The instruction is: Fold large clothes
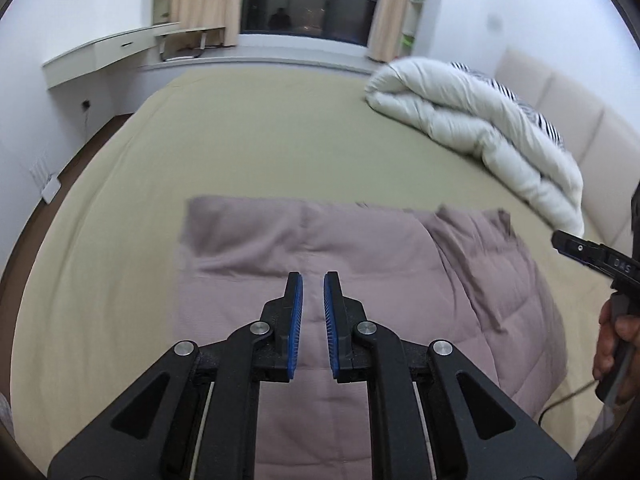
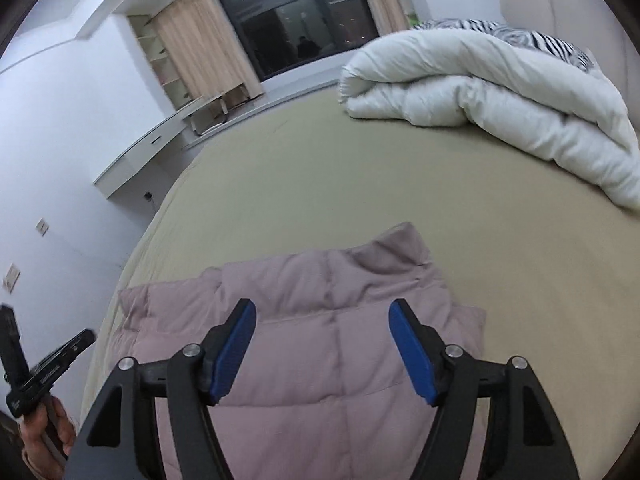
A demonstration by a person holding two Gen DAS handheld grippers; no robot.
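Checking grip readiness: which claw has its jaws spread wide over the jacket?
The right claw: its blue pads stand wide apart above the mauve jacket. The left claw shows only a narrow gap.

The only lettering in the left wrist view is white "DAS" on the black body of the right gripper (image 1: 576,249), at the frame's right edge; it seems to be cut off there, so it may be part of a longer word. In the right wrist view, the black body of the left gripper (image 2: 76,344) carries a line of small white print, too small and blurred to read. Nothing else bears readable text.
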